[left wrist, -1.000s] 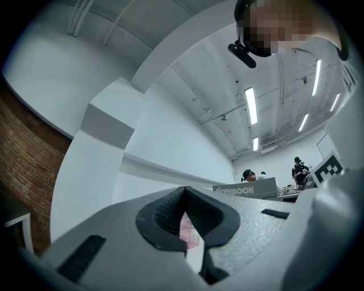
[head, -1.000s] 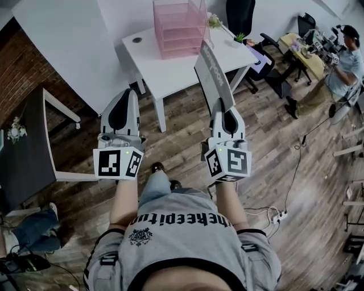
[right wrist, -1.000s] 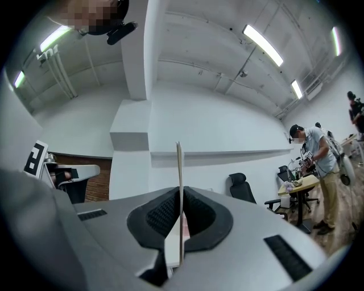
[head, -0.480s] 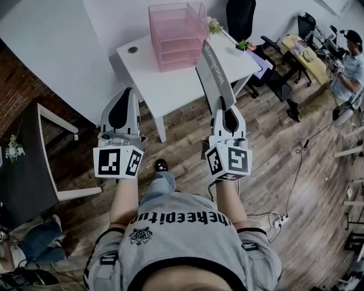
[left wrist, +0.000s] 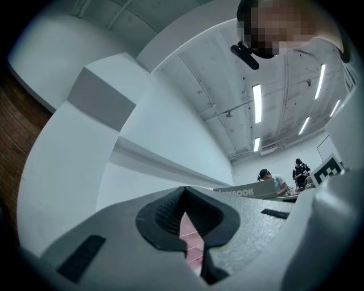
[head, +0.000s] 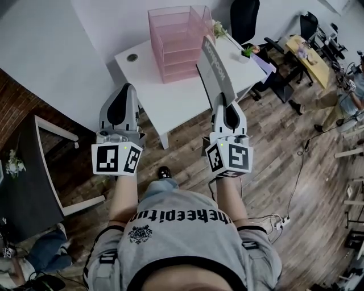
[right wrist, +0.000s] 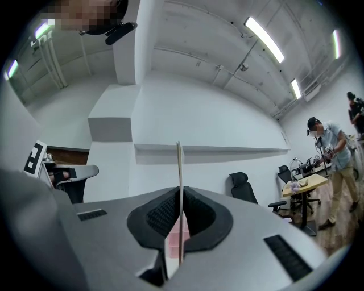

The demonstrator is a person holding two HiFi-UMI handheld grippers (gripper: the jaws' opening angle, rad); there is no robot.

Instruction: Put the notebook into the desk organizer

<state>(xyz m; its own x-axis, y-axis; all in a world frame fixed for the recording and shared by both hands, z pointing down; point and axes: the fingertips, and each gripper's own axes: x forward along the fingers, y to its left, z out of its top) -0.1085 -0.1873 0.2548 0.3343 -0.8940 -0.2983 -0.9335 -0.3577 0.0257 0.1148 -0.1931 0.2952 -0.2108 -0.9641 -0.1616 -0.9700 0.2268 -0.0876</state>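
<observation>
A pink desk organizer [head: 179,42] with several shelves stands on the white table [head: 170,99] ahead. My right gripper [head: 223,105] is shut on the lower edge of the grey notebook [head: 218,71], which stands upright and tilts toward the organizer's right side. In the right gripper view the notebook [right wrist: 180,182] shows edge-on between the pads of the right gripper [right wrist: 180,200], with the organizer [right wrist: 173,244] behind. My left gripper [head: 121,90] hovers at the table's near left edge, shut and empty. In the left gripper view the left gripper [left wrist: 185,196] has its tips together, with the notebook [left wrist: 250,191] at right.
A small plant [head: 216,27] sits on the table beside the organizer. A black office chair [head: 244,17] stands behind it. A dark table [head: 23,182] is at left, and a yellow-topped desk [head: 310,51] with a person [head: 347,94] at far right. A power strip [head: 278,221] lies on the wooden floor.
Both grippers have advanced toward the white table, so table and organizer sit closer and lower in the head view. The notebook stays clamped upright in the right gripper.
</observation>
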